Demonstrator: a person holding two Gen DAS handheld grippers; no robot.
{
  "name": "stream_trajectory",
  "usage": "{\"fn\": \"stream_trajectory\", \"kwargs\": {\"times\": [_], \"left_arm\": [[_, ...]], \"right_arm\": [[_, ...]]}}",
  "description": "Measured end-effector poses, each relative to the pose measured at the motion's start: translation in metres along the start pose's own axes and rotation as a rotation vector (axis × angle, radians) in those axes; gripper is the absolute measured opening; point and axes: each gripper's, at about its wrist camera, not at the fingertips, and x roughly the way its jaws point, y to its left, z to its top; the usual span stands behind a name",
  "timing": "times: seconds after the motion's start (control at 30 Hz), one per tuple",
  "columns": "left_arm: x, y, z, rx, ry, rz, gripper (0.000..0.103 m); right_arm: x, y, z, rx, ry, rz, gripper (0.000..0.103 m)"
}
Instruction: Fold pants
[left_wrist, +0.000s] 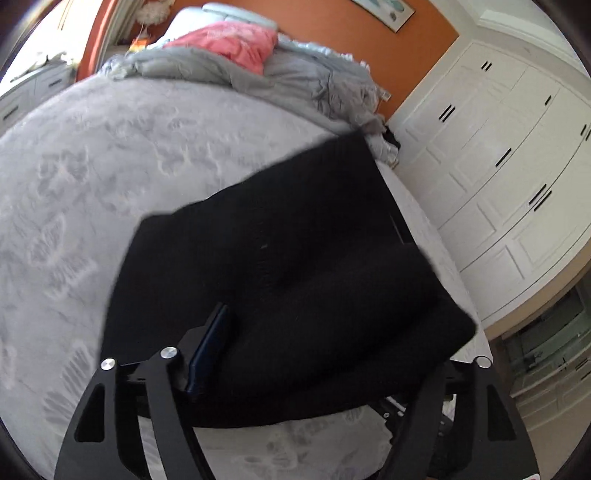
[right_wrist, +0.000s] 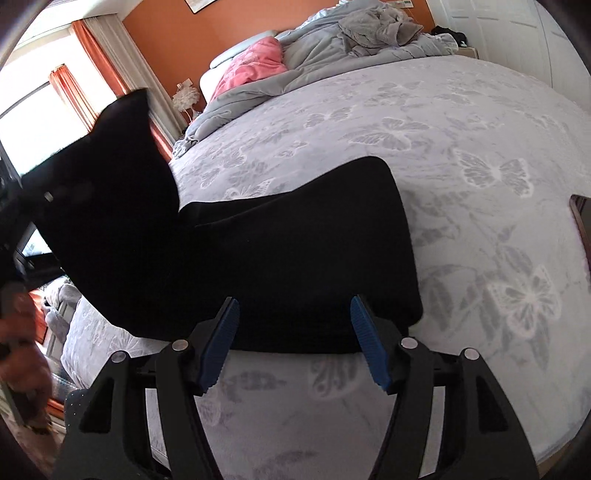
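Note:
Black pants (right_wrist: 295, 251) lie folded on the butterfly-print bed sheet (right_wrist: 461, 155), near the front edge. In the right wrist view their left part (right_wrist: 110, 166) stands lifted in the air. My right gripper (right_wrist: 294, 301) is open, and the near edge of the pants lies between its blue pads (right_wrist: 218, 343) without touching them. In the left wrist view the pants (left_wrist: 295, 258) look blurred and drape over my left gripper (left_wrist: 325, 314). Its jaws stand wide apart. One blue pad (left_wrist: 210, 350) shows beside the cloth and the other finger is hidden under it.
A crumpled grey duvet (left_wrist: 288, 74) and a pink blanket (left_wrist: 229, 40) are piled at the head of the bed. White wardrobe doors (left_wrist: 498, 166) stand beside the bed. A person's hand (right_wrist: 18, 332) shows at the left edge. A dark object (right_wrist: 581, 221) lies at the sheet's right edge.

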Motion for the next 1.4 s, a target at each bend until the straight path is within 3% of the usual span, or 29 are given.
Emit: {"fn": "stream_trajectory", "kwargs": {"times": [0.1, 0.13, 0.27, 0.4, 0.6, 0.63, 0.7, 0.8, 0.9, 0.97, 1.03, 1.17, 1.27, 1.37, 1.4], "left_arm": [[0.038, 0.014, -0.038, -0.072, 0.155, -0.014, 0.07], [0.04, 0.02, -0.047, -0.094, 0.166, -0.029, 0.071], [0.014, 0.048, -0.057, -0.159, 0.116, -0.063, 0.072], [-0.025, 0.076, -0.051, -0.181, 0.013, -0.017, 0.079], [-0.055, 0.102, -0.052, -0.183, -0.079, 0.107, 0.081], [-0.058, 0.11, -0.054, -0.188, -0.08, 0.118, 0.08], [-0.058, 0.119, -0.056, -0.198, -0.074, 0.127, 0.081], [-0.065, 0.139, -0.055, -0.215, -0.056, 0.131, 0.081], [-0.07, 0.147, -0.05, -0.231, -0.059, 0.116, 0.081], [-0.073, 0.148, -0.051, -0.225, -0.065, 0.119, 0.081], [-0.071, 0.148, -0.049, -0.22, -0.067, 0.118, 0.081], [-0.059, 0.146, -0.049, -0.233, -0.049, 0.101, 0.081], [-0.052, 0.139, -0.05, -0.223, -0.035, 0.107, 0.081], [-0.045, 0.129, -0.047, -0.189, -0.022, 0.095, 0.081], [-0.041, 0.124, -0.046, -0.173, -0.019, 0.098, 0.081]], "right_arm": [[-0.01, -0.012, 0.0, 0.035, 0.002, 0.028, 0.061], [-0.013, -0.014, 0.002, 0.035, 0.0, 0.031, 0.061], [-0.007, -0.007, 0.016, 0.028, 0.011, 0.071, 0.07], [0.021, 0.011, 0.027, 0.066, 0.064, 0.182, 0.075], [0.078, 0.033, 0.024, 0.082, 0.112, 0.102, 0.078], [0.079, 0.037, 0.023, 0.066, 0.099, 0.094, 0.071], [0.085, 0.052, 0.025, 0.039, 0.122, 0.11, 0.021], [0.074, 0.075, 0.043, 0.001, 0.121, 0.177, 0.015], [0.014, 0.108, 0.086, -0.112, -0.026, 0.219, 0.015], [-0.014, 0.117, 0.108, -0.182, -0.098, 0.171, 0.016], [-0.005, 0.103, 0.116, -0.24, -0.046, 0.048, 0.021], [0.063, 0.024, 0.081, -0.115, 0.178, -0.147, 0.024], [0.05, -0.004, 0.061, -0.011, 0.143, -0.047, 0.027], [0.028, -0.008, 0.054, 0.033, 0.099, 0.008, 0.05], [0.026, -0.009, 0.053, 0.052, 0.098, 0.04, 0.053]]}}
